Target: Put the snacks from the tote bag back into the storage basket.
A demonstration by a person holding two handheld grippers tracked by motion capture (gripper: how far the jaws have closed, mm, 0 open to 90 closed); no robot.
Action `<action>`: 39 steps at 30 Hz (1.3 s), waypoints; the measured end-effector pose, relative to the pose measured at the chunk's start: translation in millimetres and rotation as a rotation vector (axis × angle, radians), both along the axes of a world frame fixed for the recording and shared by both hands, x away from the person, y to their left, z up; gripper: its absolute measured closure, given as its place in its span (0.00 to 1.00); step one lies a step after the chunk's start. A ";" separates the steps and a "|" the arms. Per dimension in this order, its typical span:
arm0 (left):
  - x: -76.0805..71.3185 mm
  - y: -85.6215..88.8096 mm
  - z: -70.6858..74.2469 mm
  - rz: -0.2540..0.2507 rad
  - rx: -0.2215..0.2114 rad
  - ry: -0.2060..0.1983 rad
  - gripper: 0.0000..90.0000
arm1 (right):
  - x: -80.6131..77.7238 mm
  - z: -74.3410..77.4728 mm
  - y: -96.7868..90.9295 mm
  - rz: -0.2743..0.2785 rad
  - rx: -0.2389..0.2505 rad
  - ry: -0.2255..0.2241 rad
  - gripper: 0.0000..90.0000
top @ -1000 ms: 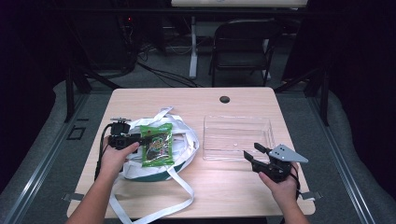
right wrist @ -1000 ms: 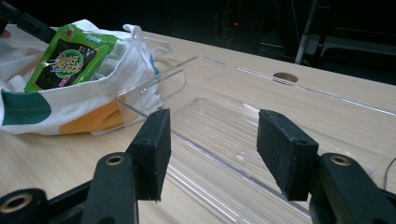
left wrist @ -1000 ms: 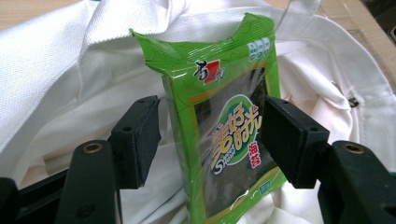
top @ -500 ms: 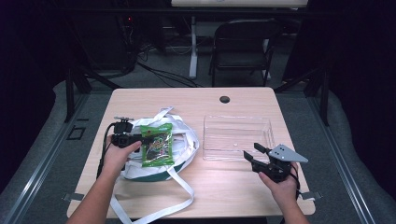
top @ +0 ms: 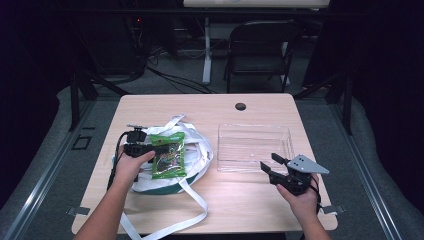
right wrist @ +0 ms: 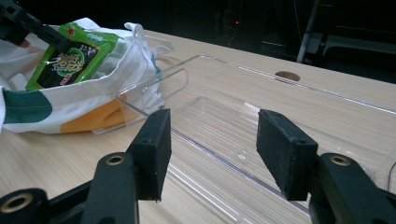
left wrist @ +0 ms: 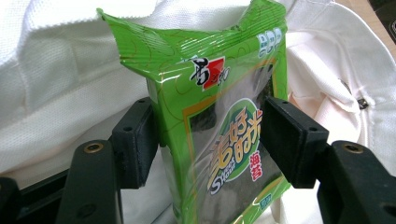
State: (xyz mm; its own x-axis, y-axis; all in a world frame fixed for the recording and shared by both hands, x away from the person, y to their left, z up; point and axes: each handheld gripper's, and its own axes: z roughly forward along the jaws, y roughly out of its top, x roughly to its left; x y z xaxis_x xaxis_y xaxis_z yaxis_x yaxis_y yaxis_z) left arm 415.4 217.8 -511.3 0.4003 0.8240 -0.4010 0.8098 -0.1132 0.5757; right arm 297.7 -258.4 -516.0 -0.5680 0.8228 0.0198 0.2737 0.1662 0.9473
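- Glossy green plastic seaweed snack packet (left wrist: 219, 126), printed with a dark window, a red-and-white logo near its top and yellow lettering, stands nearly upright and slightly crumpled.
- Left gripper (left wrist: 212, 135) pinches the packet between its two black pads, over the open white canvas tote bag (top: 197, 150) on the light wooden table (top: 165, 105).
- Right gripper (right wrist: 212, 149) hangs spread and empty, near the clear plastic tray (right wrist: 280, 107), which lies just beside the bag.
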 end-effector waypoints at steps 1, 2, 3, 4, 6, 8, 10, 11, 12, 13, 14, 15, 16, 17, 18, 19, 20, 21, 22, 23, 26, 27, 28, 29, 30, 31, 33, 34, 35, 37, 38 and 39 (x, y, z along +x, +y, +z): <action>0.6 -0.4 -0.8 0.000 0.002 -0.002 0.43 | -0.2 0.2 0.0 0.002 0.000 0.002 0.50; 1.3 -0.4 -1.5 -0.006 0.005 0.004 0.43 | -0.3 0.3 0.0 0.002 -0.003 0.002 0.50; 1.7 -0.9 -2.4 -0.006 0.004 0.008 0.43 | -0.2 0.3 -0.1 0.003 -0.006 -0.001 0.50; 2.0 -1.0 -3.2 -0.010 0.003 0.012 0.43 | -0.2 0.3 -0.1 0.004 -0.006 0.000 0.50; 2.9 -1.6 -5.1 -0.017 0.005 0.017 0.44 | 0.0 0.0 0.2 0.003 -0.001 0.000 0.50; 3.1 -2.3 -6.4 -0.021 0.010 0.016 0.45 | 0.0 0.1 0.1 0.004 -0.001 0.000 0.50; 2.4 -2.3 -7.3 -0.017 0.021 0.007 0.51 | 0.0 0.1 0.0 0.004 -0.003 0.001 0.50; 2.0 -1.7 -7.8 -0.016 0.021 0.007 0.54 | 0.0 0.2 -0.1 0.003 -0.003 0.001 0.50; 1.8 -0.8 -8.4 -0.017 0.021 0.007 0.56 | 0.0 0.0 0.0 0.003 0.001 0.001 0.50; 1.4 0.1 -8.6 -0.016 0.022 0.010 0.58 | -0.2 0.1 -0.1 0.002 0.002 0.003 0.50; 1.0 0.9 -8.9 -0.016 0.023 0.008 0.58 | -0.2 0.1 -0.1 0.002 0.002 0.003 0.50; 0.8 2.0 -8.9 -0.016 0.018 0.010 0.60 | -0.2 0.1 -0.1 0.002 0.002 0.003 0.50; 0.2 2.3 -8.8 -0.011 0.013 0.008 0.61 | -0.1 0.1 -0.1 0.003 0.003 0.003 0.50; 0.1 3.0 -8.2 -0.018 0.015 0.009 0.63 | 0.2 0.0 -0.2 0.001 -0.001 0.001 0.50; -0.2 3.0 -7.7 -0.016 0.015 0.004 0.63 | 0.2 0.0 -0.2 0.001 -0.001 0.001 0.50; -0.5 3.3 -6.9 -0.018 0.009 0.002 0.64 | 0.2 0.0 0.0 0.001 0.001 0.001 0.50; -0.5 3.7 -6.3 -0.022 0.010 -0.002 0.65 | 0.2 0.0 0.4 0.002 0.001 0.000 0.50; -0.7 3.9 -5.9 -0.024 0.009 -0.005 0.66 | 0.1 0.1 0.3 0.003 -0.005 0.000 0.50; -1.0 4.1 -5.4 -0.027 0.006 -0.005 0.67 | 0.0 0.1 0.6 0.003 -0.003 0.003 0.50; -1.6 4.0 -5.0 -0.023 0.002 -0.003 0.68 | 0.0 0.1 0.6 0.003 -0.004 0.003 0.50; -2.4 5.1 -3.5 -0.029 -0.006 -0.005 0.71 | 0.3 0.1 0.2 0.003 -0.007 0.006 0.50; -2.5 5.5 -3.3 -0.032 -0.006 -0.009 0.71 | 0.3 0.1 0.2 0.003 -0.007 0.006 0.50; -2.7 6.1 -2.6 -0.039 -0.008 -0.011 0.71 | 0.3 0.1 0.2 0.003 -0.007 0.006 0.50; -3.2 6.1 -2.1 -0.038 -0.015 -0.011 0.72 | 0.3 0.1 0.2 0.004 -0.006 0.006 0.50; -3.5 6.3 -1.5 -0.040 -0.020 -0.009 0.73 | 0.2 0.1 0.1 0.002 -0.008 0.006 0.50; -4.0 6.8 -0.9 -0.040 -0.026 -0.014 0.74 | 0.2 0.1 0.2 0.001 -0.007 0.006 0.50; -4.8 8.0 0.7 -0.049 -0.035 -0.015 0.76 | 0.2 0.1 0.1 0.004 -0.005 0.005 0.50; -5.1 8.2 1.0 -0.049 -0.039 -0.018 0.76 | 0.2 0.1 0.0 0.004 -0.005 0.005 0.50; -5.5 8.5 1.6 -0.049 -0.043 -0.018 0.77 | 0.2 0.1 0.0 0.002 -0.006 0.006 0.50; -6.1 9.0 2.4 -0.052 -0.053 -0.017 0.78 | 0.3 0.1 0.1 0.000 -0.003 0.005 0.50; -6.4 8.9 2.6 -0.051 -0.055 -0.018 0.79 | 0.2 0.1 0.1 0.000 -0.004 0.004 0.50; -6.5 9.1 2.8 -0.054 -0.060 -0.020 0.79 | 0.1 0.1 0.1 0.001 -0.006 0.004 0.50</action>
State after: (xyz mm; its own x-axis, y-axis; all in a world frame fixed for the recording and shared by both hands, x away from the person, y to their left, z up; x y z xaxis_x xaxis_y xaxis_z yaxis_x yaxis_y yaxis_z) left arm 408.8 226.9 -508.5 0.4524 0.7754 -0.4406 0.7914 -0.1213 0.5991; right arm 297.8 -258.3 -515.9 -0.5691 0.8221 0.0173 0.2777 0.1724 0.9451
